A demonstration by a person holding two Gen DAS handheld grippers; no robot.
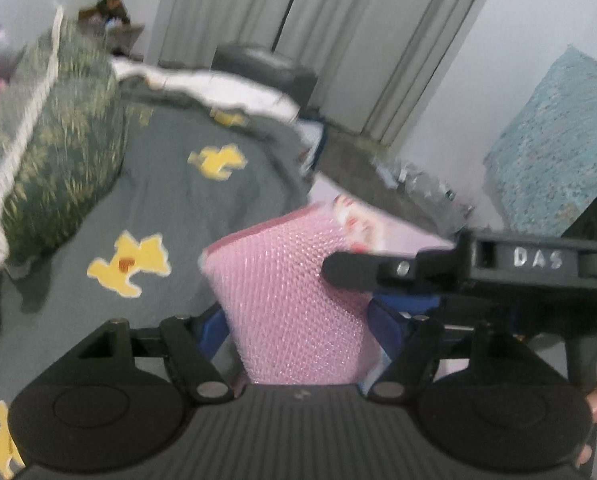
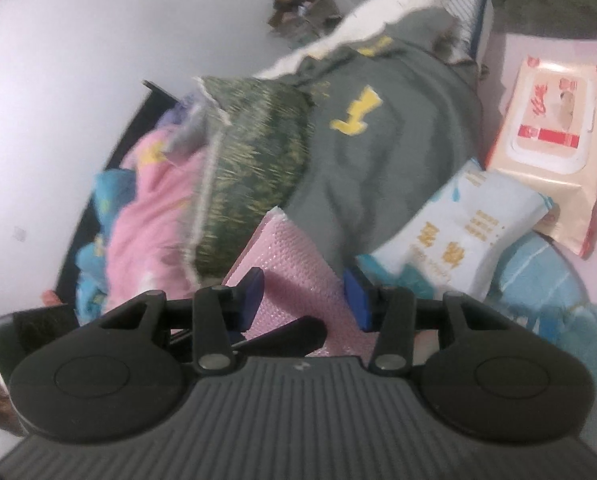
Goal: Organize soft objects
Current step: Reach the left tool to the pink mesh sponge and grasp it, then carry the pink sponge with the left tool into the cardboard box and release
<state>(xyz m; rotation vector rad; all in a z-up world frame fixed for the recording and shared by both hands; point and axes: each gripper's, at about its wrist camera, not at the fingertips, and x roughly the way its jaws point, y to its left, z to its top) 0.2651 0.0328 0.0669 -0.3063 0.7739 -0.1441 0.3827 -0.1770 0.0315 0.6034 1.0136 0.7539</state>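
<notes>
The pink pad (image 1: 290,300), a soft piece with a bubbled surface, is held in the air above the bed (image 1: 186,184), near its foot edge. It stands between the blue pads of the left gripper (image 1: 298,328), and the jaws look closed on its sides. In the right view the same pad (image 2: 298,280) lies between the pads of the right gripper (image 2: 304,294). The left pad seems to touch it, but at the right pad I cannot tell whether there is contact or a small gap.

What could go wrong: both grippers are on one soft piece, so if they pull apart or twist differently, the pad may fold, slip out or tear. The right gripper's finger also crosses close to the left one, so they may knock each other.

Only the left view shows the curtain (image 1: 338,40), the teal cushion (image 1: 554,136) at the wall and the right gripper from the side. Only the right view shows the two wipes packs (image 2: 554,128), lying off the bed's side edge, and the pink blanket (image 2: 146,216) behind the green pillow (image 2: 254,168).
</notes>
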